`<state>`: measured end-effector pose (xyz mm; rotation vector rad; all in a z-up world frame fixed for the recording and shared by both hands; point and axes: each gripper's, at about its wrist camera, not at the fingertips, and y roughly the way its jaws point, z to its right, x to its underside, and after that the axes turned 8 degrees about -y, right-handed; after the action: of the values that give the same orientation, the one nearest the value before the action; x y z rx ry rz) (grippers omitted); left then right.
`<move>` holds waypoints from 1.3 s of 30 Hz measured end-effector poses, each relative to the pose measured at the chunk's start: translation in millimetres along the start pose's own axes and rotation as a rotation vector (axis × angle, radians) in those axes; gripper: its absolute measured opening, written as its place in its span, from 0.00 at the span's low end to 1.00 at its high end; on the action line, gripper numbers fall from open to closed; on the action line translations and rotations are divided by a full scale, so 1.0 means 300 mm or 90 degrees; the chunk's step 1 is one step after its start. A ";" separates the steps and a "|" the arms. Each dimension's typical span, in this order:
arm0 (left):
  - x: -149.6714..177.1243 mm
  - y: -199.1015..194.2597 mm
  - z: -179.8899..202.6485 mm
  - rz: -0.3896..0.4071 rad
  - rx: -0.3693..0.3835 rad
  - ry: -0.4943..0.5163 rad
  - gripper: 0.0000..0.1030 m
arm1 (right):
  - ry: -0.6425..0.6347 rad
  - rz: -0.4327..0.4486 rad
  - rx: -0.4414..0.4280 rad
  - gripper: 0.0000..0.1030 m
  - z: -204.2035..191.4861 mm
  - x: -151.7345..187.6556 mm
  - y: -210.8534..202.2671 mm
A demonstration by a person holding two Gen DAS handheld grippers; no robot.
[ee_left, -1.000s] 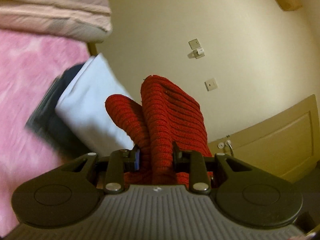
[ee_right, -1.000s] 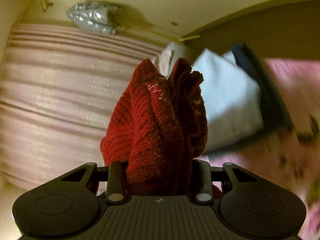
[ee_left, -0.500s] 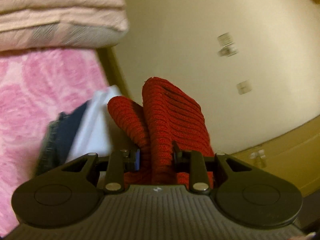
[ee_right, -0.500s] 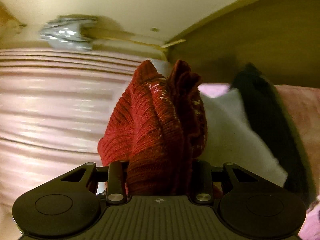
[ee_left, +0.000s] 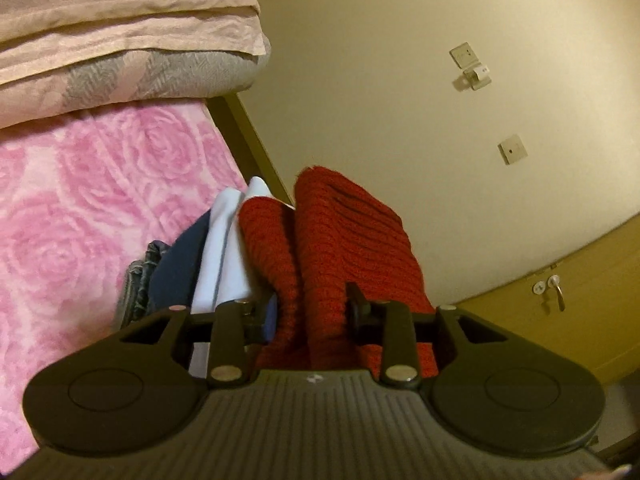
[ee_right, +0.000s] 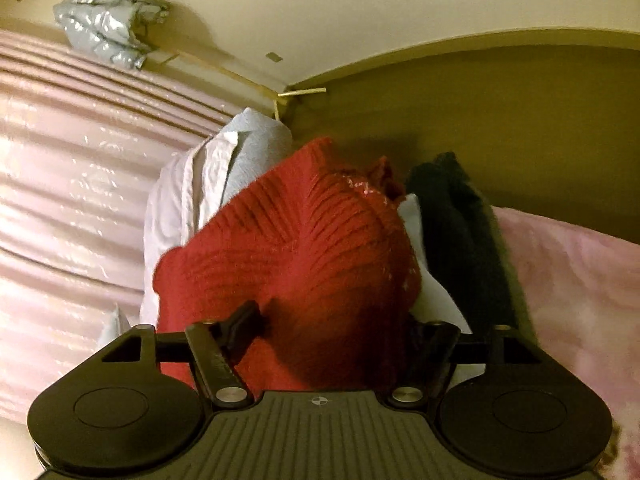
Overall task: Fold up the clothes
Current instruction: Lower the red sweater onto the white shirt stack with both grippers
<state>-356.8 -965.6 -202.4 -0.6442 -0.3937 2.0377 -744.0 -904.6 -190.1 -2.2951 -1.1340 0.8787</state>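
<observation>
A red knit sweater (ee_left: pixel 348 248), folded, stands between the jaws of my left gripper (ee_left: pixel 311 310). The jaws are opening, but the pads still touch the knit on both sides. In the right wrist view the same sweater (ee_right: pixel 304 240) has slumped wide. My right gripper (ee_right: pixel 334 332) is opening around it, its fingers splayed and clear of the cloth. A stack of folded clothes (ee_left: pixel 216 264), jeans, navy and pale blue, lies right beside the sweater on the left. In the right wrist view a white piece (ee_right: pixel 434 292) and a black piece (ee_right: pixel 460 240) of the stack show.
The clothes lie on a pink rose-patterned blanket (ee_left: pixel 80 220). Folded quilts (ee_left: pixel 120 40) are piled behind it. A white shirt and a pale blue garment (ee_right: pixel 192 200) lean by the pink drape (ee_right: pixel 60 200). A brown headboard (ee_right: pixel 500 112) and a door with a handle (ee_left: pixel 556 290) bound the space.
Both grippers came down toward the stack of folded clothes with the sweater. The right jaws have spread, and the sweater has sagged out wide between them. The left jaws have widened only slightly.
</observation>
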 end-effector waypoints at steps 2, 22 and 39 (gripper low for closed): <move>0.011 -0.038 0.011 0.013 -0.015 0.001 0.28 | -0.010 -0.001 0.004 0.70 -0.006 0.025 -0.030; 0.218 -0.040 0.411 -0.032 -0.166 0.316 0.19 | -0.266 0.095 0.141 0.49 -0.394 0.230 -0.043; 0.186 0.043 0.212 -0.035 -0.266 0.274 0.21 | -0.436 0.025 0.222 0.49 -0.453 0.312 0.200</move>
<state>-426.7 -925.9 -173.2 -1.2821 -0.5752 1.7122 -572.9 -876.1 -163.8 -1.7697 -1.0679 1.8028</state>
